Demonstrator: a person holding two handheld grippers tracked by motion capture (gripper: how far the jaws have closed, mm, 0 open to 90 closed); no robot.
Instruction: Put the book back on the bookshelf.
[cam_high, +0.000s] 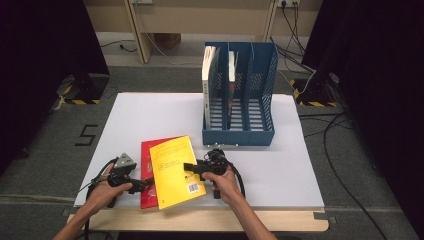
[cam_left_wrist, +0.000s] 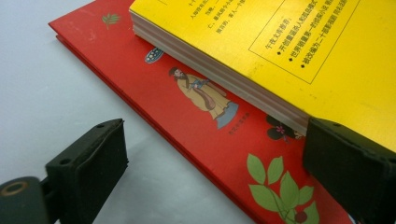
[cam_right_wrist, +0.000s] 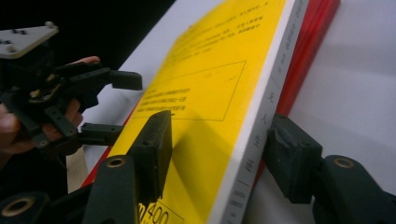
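Lying on the red book (cam_high: 146, 172) at the white table's (cam_high: 280, 165) near edge, the glossy yellow paperback (cam_high: 172, 170) is clasped by the right gripper (cam_right_wrist: 217, 149); the left gripper (cam_left_wrist: 215, 163) is spread, its right jaw cropped.

A lab or studio is suggested: a white table (cam_high: 280, 165) is enclosed by black curtains (cam_high: 45, 55), with cables (cam_high: 345, 185) and a taped floor number (cam_high: 86, 135).

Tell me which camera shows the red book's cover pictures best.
The left gripper view: the red book shows its robed figure and green leaves up close. The high view shows a red strip beside the yellow book; the right gripper view, just its edge.
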